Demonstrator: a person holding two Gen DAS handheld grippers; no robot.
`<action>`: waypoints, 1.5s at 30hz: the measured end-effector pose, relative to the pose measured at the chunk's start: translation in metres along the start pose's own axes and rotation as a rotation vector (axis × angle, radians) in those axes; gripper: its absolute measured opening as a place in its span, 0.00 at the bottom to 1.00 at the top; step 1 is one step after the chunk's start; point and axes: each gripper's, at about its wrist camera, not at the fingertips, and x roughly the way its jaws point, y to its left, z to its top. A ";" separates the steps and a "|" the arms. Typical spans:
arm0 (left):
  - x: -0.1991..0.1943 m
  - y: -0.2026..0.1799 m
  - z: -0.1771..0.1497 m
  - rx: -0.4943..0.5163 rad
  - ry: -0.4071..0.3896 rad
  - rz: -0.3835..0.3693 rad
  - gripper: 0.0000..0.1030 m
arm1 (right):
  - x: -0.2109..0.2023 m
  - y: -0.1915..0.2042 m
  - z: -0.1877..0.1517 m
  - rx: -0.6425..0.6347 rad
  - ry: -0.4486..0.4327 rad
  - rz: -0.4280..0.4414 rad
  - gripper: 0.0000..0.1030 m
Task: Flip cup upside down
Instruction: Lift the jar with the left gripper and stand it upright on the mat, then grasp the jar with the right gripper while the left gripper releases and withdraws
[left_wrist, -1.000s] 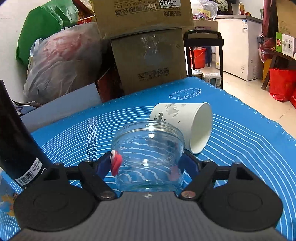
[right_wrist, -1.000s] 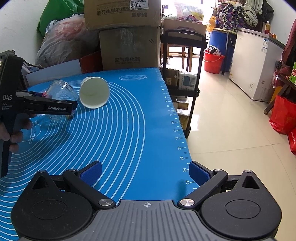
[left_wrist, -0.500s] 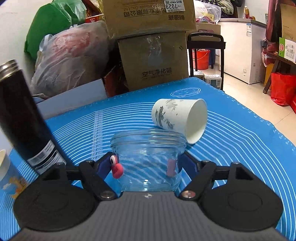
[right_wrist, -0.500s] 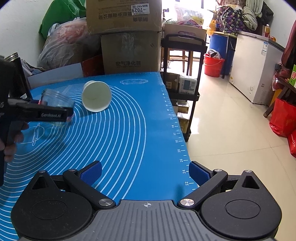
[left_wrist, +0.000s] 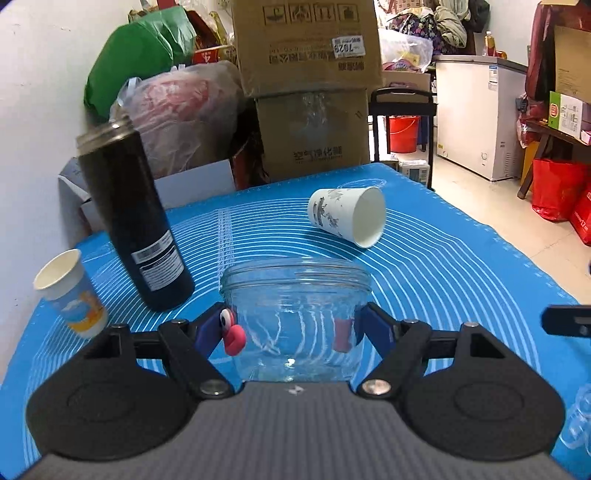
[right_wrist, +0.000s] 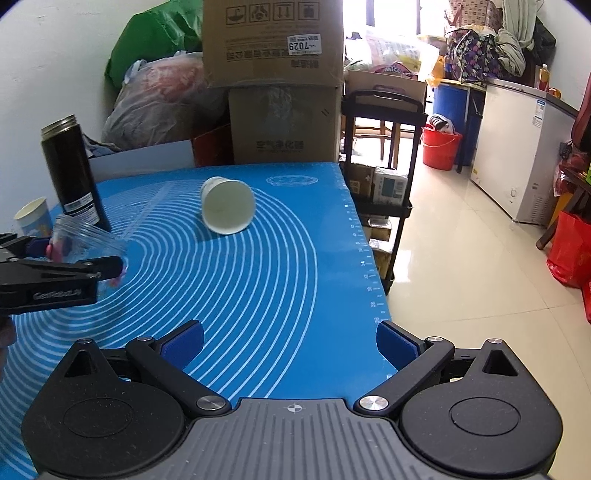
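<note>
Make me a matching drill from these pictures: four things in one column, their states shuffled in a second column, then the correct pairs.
Things
1. glass jar
2. white paper cup
3. black bottle
4. right gripper

States
A. standing on the blue mat, cap off
B. open, nothing between its fingers
C. lying on its side on the mat, mouth toward the cameras
D. clamped in the left gripper, mouth up

Pairs: 1-D, 2-C, 3-A, 4-B
</note>
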 end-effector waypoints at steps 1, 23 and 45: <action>-0.005 -0.001 -0.003 -0.001 -0.001 -0.002 0.77 | -0.003 0.001 -0.001 -0.004 0.001 0.002 0.99; -0.043 -0.003 -0.050 -0.043 0.095 0.026 0.77 | -0.036 0.023 -0.030 -0.089 0.049 0.019 0.99; -0.051 0.011 -0.050 -0.131 0.054 0.021 0.95 | -0.037 0.037 -0.028 -0.168 0.056 -0.014 0.99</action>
